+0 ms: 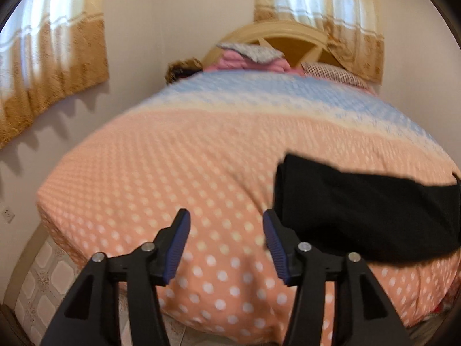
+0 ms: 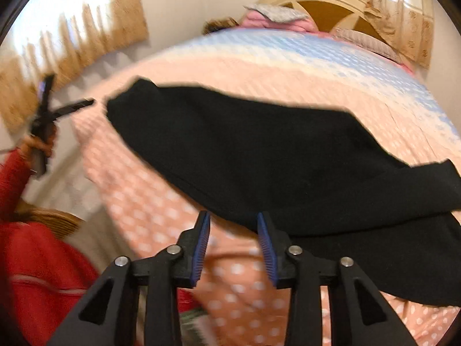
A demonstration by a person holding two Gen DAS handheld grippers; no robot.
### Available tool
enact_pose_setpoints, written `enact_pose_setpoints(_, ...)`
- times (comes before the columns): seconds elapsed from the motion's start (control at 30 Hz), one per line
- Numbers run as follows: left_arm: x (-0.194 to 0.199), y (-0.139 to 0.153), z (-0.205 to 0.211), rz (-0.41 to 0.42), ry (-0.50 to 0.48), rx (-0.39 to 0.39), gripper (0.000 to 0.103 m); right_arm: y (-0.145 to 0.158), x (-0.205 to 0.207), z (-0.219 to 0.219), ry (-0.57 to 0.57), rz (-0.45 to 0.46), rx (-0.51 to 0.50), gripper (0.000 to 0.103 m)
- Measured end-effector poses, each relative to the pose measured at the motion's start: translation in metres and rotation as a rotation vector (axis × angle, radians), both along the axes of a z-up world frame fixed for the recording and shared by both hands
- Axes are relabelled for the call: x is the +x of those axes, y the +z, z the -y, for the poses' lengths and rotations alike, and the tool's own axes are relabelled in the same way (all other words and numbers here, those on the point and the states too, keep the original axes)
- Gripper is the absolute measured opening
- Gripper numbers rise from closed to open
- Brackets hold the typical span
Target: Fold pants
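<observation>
The left gripper [image 1: 226,243] hovers over the bedspread [image 1: 173,173] just left of the pants [image 1: 360,210], its fingers [image 1: 181,242] spread apart and holding nothing. From the right wrist view it is seen lifted off the bed, well left of the pants' near end, gripped by a hand in a red sleeve [image 2: 17,178].

The pants [image 2: 259,158] lie across the near part of the bed as a long black band, apparently already doubled, with a second layer showing at their right end. They look soft and limp, light enough for one pinch, but likely to sag and slide out of shape if lifted from one point only. The cloth seems matte, not slippery. Sensible holds are the two corners of one narrow end, so the band can be carried over onto itself.

The right gripper [image 2: 233,248] sits at the near long edge of the pants, fingers [image 2: 266,245] released, nothing between them.
</observation>
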State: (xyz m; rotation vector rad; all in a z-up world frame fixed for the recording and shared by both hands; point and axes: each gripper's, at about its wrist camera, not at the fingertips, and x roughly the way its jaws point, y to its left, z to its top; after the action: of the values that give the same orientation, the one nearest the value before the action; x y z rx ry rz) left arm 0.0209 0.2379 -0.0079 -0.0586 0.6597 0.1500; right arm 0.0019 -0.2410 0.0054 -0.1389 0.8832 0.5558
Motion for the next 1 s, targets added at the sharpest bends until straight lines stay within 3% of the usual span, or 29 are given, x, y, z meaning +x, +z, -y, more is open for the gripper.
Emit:
enact_pose_setpoints(0.07, 0.008, 0.008, 0.008, 0.004, -0.03, -0.042, 0.056, 0.019, 0.002, 0.0, 0.006, 0.044, 0.057, 0.037)
enact_pose_setpoints(0.17, 0.02, 0.002, 0.023, -0.057, -0.083, -0.104, 0.056, 0.037, 0.021, -0.013, -0.007, 0.083, 0.149, 0.037)
enact_pose_setpoints(0.27, 0.014, -0.006, 0.033, -0.092, -0.149, -0.242, 0.056, 0.039, 0.045, -0.049, 0.01, 0.079, 0.242, 0.037)
enact_pose_setpoints(0.37, 0.005, -0.012, 0.049, -0.122, -0.239, -0.361, 0.056, 0.029, 0.061, -0.102, 0.031, 0.11, 0.16, 0.037)
enact_pose_setpoints(0.47, 0.012, -0.018, 0.059, -0.142, -0.29, -0.427, 0.056, 0.009, 0.075, -0.129, 0.071, 0.088, 0.165, 0.037)
enact_pose_setpoints(0.6, 0.037, -0.031, 0.05, -0.176, -0.241, -0.557, 0.056, -0.033, 0.083, -0.141, 0.067, -0.031, 0.205, 0.037)
enact_pose_setpoints(0.67, 0.048, -0.042, 0.038, -0.195, -0.191, -0.685, 0.056, -0.049, 0.081, -0.14, 0.058, -0.087, 0.226, 0.037)
enact_pose_setpoints(0.73, 0.053, -0.049, 0.029, -0.184, -0.128, -0.744, 0.056, -0.054, 0.075, -0.134, 0.047, -0.083, 0.278, 0.037)
enact_pose_setpoints(0.83, 0.051, -0.046, 0.023, -0.12, -0.038, -0.735, 0.051, -0.054, 0.069, -0.142, 0.055, -0.06, 0.239, 0.037)
enact_pose_setpoints(0.87, 0.049, -0.042, 0.024, -0.09, -0.023, -0.697, 0.045, -0.053, 0.068, -0.145, 0.058, -0.053, 0.229, 0.037)
enact_pose_setpoints(0.9, 0.047, -0.037, 0.026, -0.066, -0.024, -0.65, 0.02, -0.053, 0.067, -0.146, 0.06, -0.047, 0.222, 0.037)
enact_pose_setpoints(0.93, 0.044, -0.03, 0.03, -0.055, -0.035, -0.584, 0.012, -0.053, 0.065, -0.146, 0.06, -0.044, 0.22, 0.037)
enact_pose_setpoints(1.0, 0.044, -0.029, 0.035, -0.076, -0.033, -0.501, 0.012, -0.053, 0.065, -0.143, 0.058, -0.048, 0.227, 0.037)
